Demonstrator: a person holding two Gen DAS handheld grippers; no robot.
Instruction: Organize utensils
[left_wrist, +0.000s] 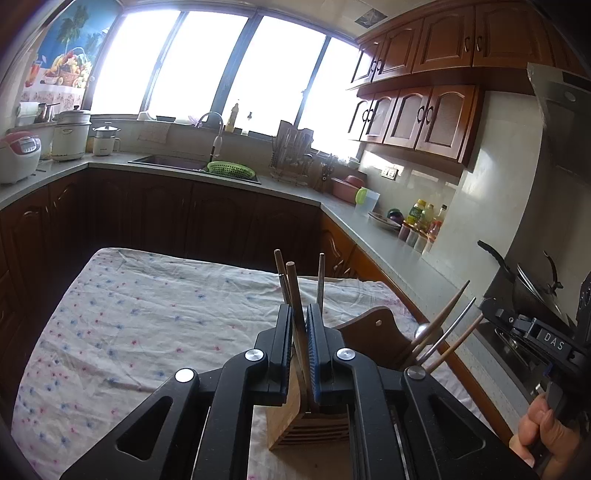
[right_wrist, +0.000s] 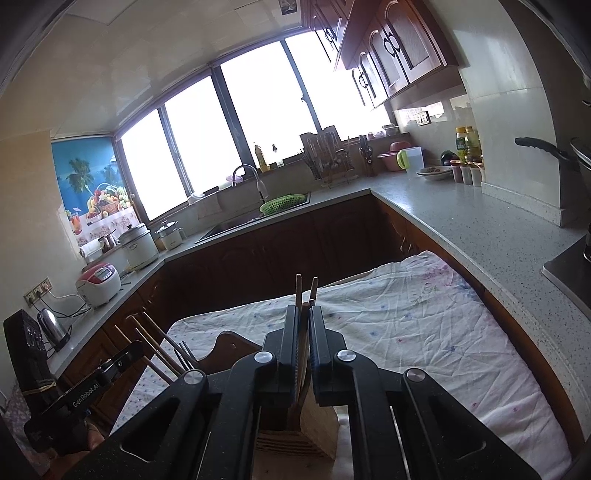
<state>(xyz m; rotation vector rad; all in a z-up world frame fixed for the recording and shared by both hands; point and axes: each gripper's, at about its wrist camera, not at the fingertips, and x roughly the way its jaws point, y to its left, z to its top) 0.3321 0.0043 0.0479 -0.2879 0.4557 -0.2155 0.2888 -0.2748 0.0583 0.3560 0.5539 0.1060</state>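
Note:
My left gripper (left_wrist: 300, 314) is shut on a bunch of chopsticks (left_wrist: 291, 280), some wooden and some metal, held upright over a slatted wooden utensil holder (left_wrist: 291, 413) on the cloth-covered table (left_wrist: 129, 325). My right gripper (right_wrist: 303, 315) is shut on a few wooden chopsticks (right_wrist: 298, 291), upright above the same holder (right_wrist: 317, 424). More chopsticks and a spoon (left_wrist: 439, 325) show at the right of the left wrist view, held by the other gripper. The left gripper body (right_wrist: 85, 391) and its chopsticks (right_wrist: 159, 350) show at lower left of the right wrist view.
A dark wooden board (left_wrist: 373, 328) lies on the table behind the holder. Kitchen counters (right_wrist: 480, 229) run around the table, with a sink, green basket (left_wrist: 231, 170), rice cookers (left_wrist: 16, 155), kettle (right_wrist: 53, 328), bottles and a pan (left_wrist: 524, 277) on the stove.

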